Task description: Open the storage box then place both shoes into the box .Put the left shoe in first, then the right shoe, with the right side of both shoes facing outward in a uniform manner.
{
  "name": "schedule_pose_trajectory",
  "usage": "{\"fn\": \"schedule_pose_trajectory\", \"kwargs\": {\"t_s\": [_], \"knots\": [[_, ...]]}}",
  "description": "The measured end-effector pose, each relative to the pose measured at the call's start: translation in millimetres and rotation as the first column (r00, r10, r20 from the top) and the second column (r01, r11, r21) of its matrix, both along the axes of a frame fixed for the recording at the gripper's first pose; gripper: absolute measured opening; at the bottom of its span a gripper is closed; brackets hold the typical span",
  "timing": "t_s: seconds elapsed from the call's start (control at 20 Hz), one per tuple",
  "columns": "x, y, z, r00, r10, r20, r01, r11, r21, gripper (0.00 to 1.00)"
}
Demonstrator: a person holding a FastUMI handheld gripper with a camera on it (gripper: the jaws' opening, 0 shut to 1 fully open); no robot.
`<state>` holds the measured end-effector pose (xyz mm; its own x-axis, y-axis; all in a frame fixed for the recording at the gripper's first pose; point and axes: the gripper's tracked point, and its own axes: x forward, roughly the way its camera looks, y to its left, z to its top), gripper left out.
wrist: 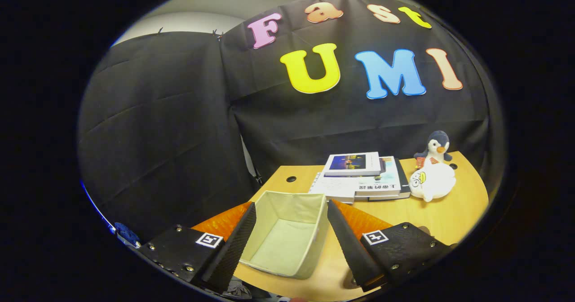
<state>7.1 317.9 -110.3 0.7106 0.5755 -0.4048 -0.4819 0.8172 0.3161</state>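
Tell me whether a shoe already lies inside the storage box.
No: the storage box, seen between the open gripper fingers, shows only its bare lining.

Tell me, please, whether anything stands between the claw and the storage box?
Nothing visible does. The open claw hangs over the open, empty storage box, which shows between its fingers; the books lie beyond it.

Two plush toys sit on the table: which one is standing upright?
The dark-headed penguin plush, at the table's far edge. The white plush lies in front of it. The gripper hangs open over the open storage box.
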Motion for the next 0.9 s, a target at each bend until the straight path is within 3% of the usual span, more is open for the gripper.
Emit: {"fn": "schedule_pose_trajectory", "kwargs": {"t_s": [0.5, 0.9], "knots": [[14, -87, -67, 0.990, -0.118, -0.079, 0.109, 0.988, -0.110, 0.98], [16, -125, -139, 0.963, -0.179, -0.202, 0.145, 0.975, -0.171, 0.98]]}}
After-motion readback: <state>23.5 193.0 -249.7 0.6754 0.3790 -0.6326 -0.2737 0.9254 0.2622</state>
